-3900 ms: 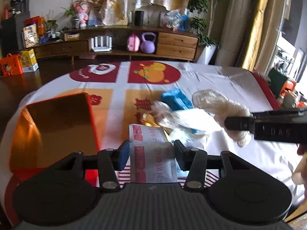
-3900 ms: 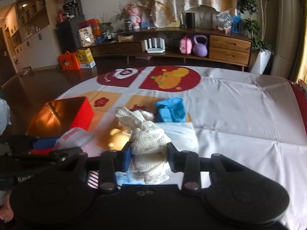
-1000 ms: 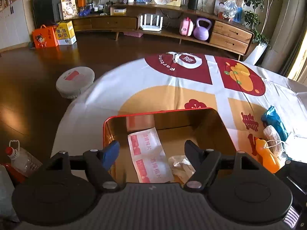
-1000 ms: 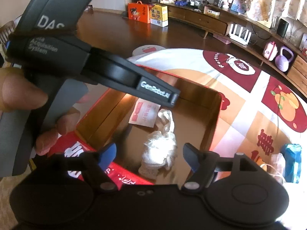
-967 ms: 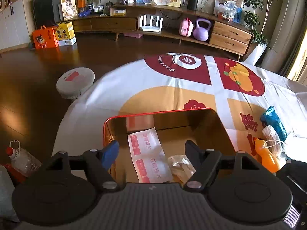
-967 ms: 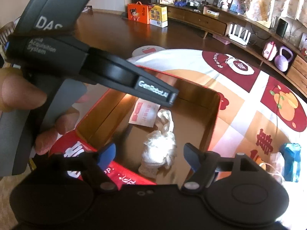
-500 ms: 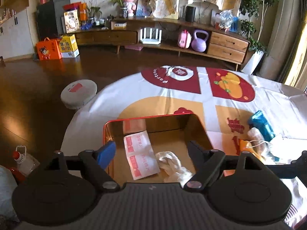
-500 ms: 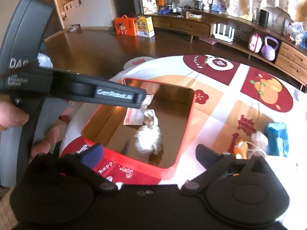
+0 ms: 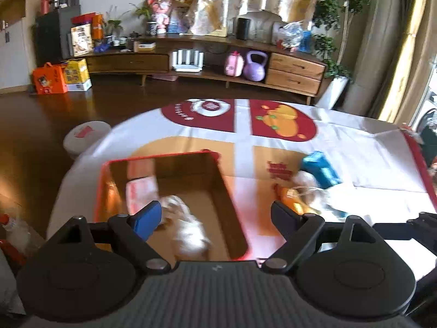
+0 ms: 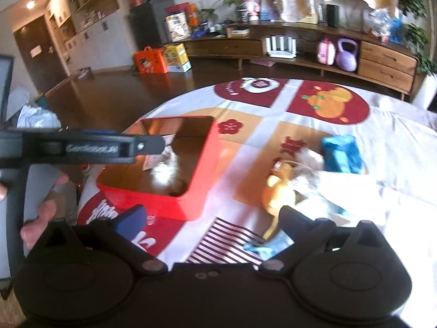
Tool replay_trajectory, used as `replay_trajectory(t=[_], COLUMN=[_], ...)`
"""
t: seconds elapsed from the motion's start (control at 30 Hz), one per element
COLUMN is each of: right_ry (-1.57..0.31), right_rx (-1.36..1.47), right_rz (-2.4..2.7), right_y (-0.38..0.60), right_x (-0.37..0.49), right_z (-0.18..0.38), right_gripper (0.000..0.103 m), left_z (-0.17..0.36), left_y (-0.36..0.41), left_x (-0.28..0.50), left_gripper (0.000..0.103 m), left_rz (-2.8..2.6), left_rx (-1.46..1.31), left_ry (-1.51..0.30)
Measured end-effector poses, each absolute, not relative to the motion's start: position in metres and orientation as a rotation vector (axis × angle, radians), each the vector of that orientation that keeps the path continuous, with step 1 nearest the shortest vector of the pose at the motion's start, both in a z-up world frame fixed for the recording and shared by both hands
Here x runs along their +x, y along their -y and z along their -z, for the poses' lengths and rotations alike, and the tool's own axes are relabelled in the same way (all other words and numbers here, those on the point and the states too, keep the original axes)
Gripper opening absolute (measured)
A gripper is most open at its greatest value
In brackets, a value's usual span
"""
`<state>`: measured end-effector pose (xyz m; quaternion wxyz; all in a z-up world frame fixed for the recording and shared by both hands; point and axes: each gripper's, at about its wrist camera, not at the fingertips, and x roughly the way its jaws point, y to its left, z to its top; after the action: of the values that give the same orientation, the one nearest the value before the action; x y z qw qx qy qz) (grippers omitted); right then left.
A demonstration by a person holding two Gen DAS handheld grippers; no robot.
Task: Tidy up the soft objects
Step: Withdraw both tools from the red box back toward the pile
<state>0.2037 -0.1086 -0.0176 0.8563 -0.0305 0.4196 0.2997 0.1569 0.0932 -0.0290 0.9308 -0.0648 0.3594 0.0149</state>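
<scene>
A red box [image 9: 232,205] with a shiny gold inside sits on the printed tablecloth; it also shows in the right wrist view [image 10: 202,164]. Inside lie a white-and-red packet [image 9: 142,191] and a cream knitted cloth [image 9: 188,227]. To its right lie a blue pack [image 9: 321,168], an orange soft toy [image 9: 289,201] and a white mesh bundle [image 9: 306,180]; the blue pack [image 10: 341,153] and orange toy [image 10: 278,191] also show in the right wrist view. My left gripper [image 9: 215,216] is open and empty above the box's near edge. My right gripper [image 10: 211,220] is open and empty, right of the box.
The left gripper's body and the hand holding it [image 10: 82,147] cross the left of the right wrist view. A round stool [image 9: 86,136] stands on the floor left of the table. A low wooden sideboard [image 9: 218,65] runs along the back wall.
Both grippers have pulled back and swung right from the box, still open. The packet and knitted cloth stay in the box, where they were dropped after being held earlier.
</scene>
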Motion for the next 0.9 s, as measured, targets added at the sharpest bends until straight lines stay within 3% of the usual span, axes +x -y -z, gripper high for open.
replay_trajectory(t=[0.2,0.9], right_ry=[-0.844,-0.838], right_rx=[-0.08,-0.053], right_rz=[-0.566,-0.386], right_y=[0.152,0.26], right_x=[0.197,0.247], right_z=[0.021,0.047], right_gripper=[0.103,0.103], left_z=[0.028,0.082], left_y=[-0.062,0.045], left_x=[0.142,0.151], left_gripper=[0.096,0.096], left_rz=[-0.015,0.195], left_rx=[-0.121,-0.06], left_ry=[-0.689,-0.768])
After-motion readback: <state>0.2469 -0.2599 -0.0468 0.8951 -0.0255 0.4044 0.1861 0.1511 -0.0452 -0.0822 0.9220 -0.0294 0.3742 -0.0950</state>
